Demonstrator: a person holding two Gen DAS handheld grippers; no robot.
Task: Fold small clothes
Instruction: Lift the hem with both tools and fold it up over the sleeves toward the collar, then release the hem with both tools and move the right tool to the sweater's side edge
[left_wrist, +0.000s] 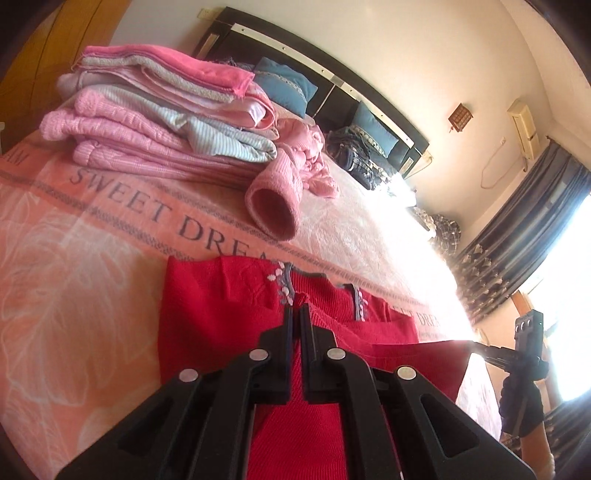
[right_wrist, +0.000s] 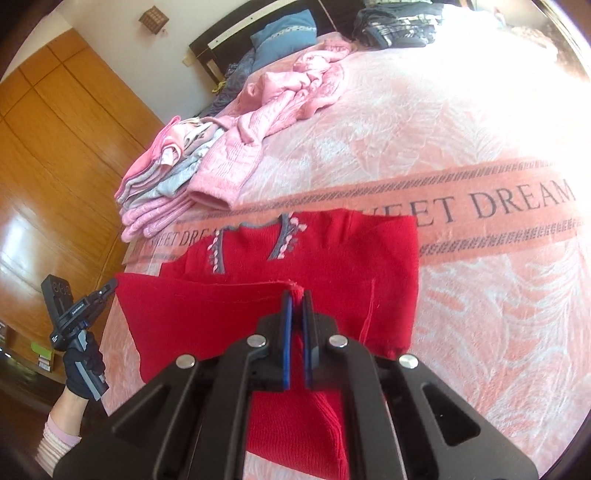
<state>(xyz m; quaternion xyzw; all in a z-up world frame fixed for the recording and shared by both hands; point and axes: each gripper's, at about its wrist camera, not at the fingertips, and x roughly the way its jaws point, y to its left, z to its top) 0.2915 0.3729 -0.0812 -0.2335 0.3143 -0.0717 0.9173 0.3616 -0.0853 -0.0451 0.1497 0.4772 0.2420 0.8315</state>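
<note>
Hand-held grippers, left (left_wrist: 296, 308) and right (right_wrist: 297, 295), each pinch the red sweater's (right_wrist: 332, 251) lifted edge.

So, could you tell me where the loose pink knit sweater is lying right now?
The pink knit sweater lies unfolded on the bedspread, beyond the red sweater and just right of the folded clothes stack; in the left wrist view its cuff opens toward the camera.
</note>
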